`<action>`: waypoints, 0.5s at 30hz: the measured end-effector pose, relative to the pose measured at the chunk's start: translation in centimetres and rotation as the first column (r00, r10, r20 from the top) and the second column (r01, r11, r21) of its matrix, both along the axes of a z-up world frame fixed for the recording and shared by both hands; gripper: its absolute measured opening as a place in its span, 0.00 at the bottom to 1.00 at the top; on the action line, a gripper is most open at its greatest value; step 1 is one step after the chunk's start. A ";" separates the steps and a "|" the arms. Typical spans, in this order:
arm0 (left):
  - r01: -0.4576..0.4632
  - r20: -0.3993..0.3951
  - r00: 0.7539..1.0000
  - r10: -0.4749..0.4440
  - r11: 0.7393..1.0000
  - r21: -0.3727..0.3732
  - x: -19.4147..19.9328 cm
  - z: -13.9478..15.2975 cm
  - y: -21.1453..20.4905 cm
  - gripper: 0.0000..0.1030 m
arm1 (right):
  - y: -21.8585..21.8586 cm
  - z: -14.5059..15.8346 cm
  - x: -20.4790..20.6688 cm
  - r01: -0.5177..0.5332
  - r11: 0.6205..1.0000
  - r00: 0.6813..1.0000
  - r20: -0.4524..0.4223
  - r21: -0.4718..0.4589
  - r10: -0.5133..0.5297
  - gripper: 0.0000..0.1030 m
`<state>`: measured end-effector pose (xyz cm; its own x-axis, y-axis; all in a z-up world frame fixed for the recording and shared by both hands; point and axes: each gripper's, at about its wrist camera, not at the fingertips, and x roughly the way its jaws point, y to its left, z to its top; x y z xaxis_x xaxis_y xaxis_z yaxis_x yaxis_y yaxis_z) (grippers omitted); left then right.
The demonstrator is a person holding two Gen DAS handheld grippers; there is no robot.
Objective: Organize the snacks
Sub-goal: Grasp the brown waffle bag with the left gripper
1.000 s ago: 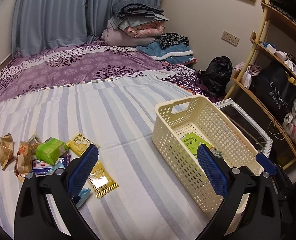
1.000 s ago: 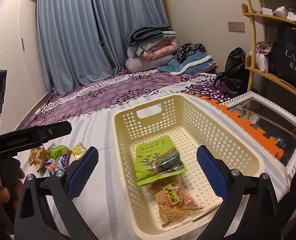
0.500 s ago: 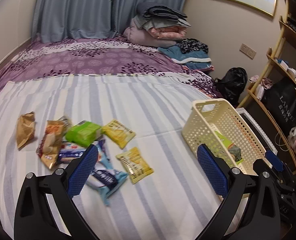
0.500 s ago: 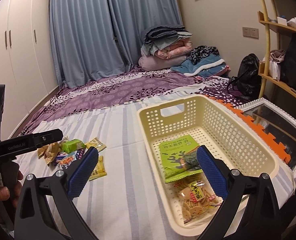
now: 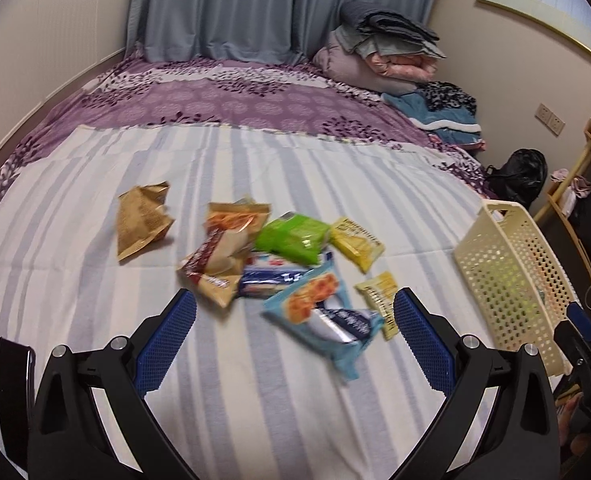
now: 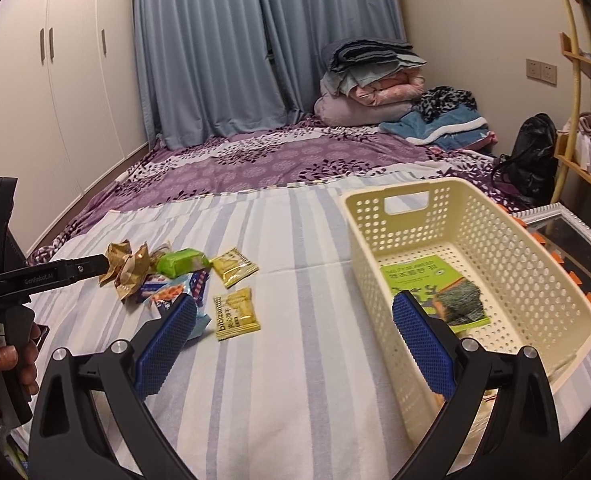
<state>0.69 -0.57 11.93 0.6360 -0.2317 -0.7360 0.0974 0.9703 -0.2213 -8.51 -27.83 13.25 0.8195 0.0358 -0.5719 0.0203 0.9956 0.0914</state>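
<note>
Left gripper [image 5: 294,332]: jaws wide apart, holding nothing, hovering over striped sheet [image 5: 255,400], aimed at snack pile. Pile, left to right in left wrist view: brown bag [image 5: 141,220] at 10 o'clock, apart from the rest; orange-brown bag [image 5: 225,248]; green pack [image 5: 293,236] at 12 o'clock, overlapping it; blue-white pack [image 5: 271,280] under both; light-blue pack [image 5: 327,316] nearest the jaws, blurred; yellow pack [image 5: 357,242] at 1 o'clock; second yellow pack [image 5: 379,300] just beside the right finger. Basket [image 5: 511,280] at 3 o'clock, well apart from pile.

Right gripper [image 6: 294,332]: jaws wide apart, empty, over sheet between pile and basket [image 6: 495,240]. Seaweed pack [image 6: 435,288] lies inside basket. Left hand [image 6: 3,364] on handle at 9 o'clock.
</note>
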 end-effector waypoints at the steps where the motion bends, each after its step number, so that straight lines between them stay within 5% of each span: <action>1: -0.008 -0.007 1.000 0.008 1.000 0.003 0.0 -0.3 0.5 0.97 | 0.3 -0.2 0.1 -0.007 1.000 1.000 -0.006 0.000 0.007 0.95; 15: -0.013 -0.073 0.997 0.016 0.999 0.052 3.8 -5.1 2.4 0.97 | 3.0 -2.9 2.1 -0.074 0.997 0.994 -0.083 -0.005 0.073 0.95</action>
